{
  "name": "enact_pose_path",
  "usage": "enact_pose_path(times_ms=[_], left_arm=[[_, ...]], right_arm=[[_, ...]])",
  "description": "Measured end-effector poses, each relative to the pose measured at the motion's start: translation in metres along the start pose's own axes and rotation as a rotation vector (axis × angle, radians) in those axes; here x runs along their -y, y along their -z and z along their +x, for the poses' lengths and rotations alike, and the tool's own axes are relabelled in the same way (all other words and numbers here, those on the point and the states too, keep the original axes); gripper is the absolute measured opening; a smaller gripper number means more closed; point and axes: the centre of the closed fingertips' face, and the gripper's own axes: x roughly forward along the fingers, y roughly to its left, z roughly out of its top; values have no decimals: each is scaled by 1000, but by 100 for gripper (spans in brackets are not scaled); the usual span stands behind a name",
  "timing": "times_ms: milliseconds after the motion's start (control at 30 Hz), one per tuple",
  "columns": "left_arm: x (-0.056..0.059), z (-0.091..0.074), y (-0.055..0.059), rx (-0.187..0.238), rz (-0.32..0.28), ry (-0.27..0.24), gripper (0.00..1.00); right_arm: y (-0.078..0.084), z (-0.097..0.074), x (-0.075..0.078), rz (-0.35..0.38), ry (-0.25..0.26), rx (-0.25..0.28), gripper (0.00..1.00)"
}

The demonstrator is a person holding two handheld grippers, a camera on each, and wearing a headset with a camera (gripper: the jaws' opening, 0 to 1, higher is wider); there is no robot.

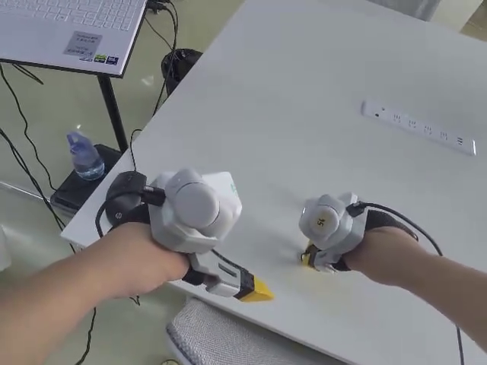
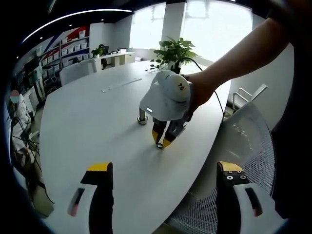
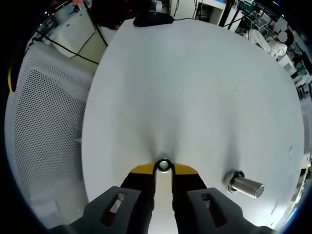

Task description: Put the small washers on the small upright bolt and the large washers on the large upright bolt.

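— Left gripper point(image 2: 164, 168) has its jaws wide apart. Why?
— It holds nothing, so I think it waits. Right gripper point(image 2: 162, 141) pinches a small washer point(image 3: 164, 165) low on the table point(image 3: 195, 87), near the big bolt point(image 3: 243, 184), maybe to lift it.

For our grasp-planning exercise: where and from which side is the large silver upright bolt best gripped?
Grip the large silver upright bolt by its smooth round shank, above the wider base that rests on the white table. It stands upright with bare table around it, so coming down from above, jaws closing across the shank, looks best.
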Motion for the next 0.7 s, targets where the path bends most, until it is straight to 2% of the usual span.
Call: enact_pose_path(times_ms=[433, 700], left_arm=[[-3, 1, -2, -11, 5, -1, 87], [-2, 3, -2, -14, 9, 0, 86]], right_arm=[[-1, -1, -1, 31, -4, 30, 12], [1, -9, 3, 69, -8, 35, 12]])
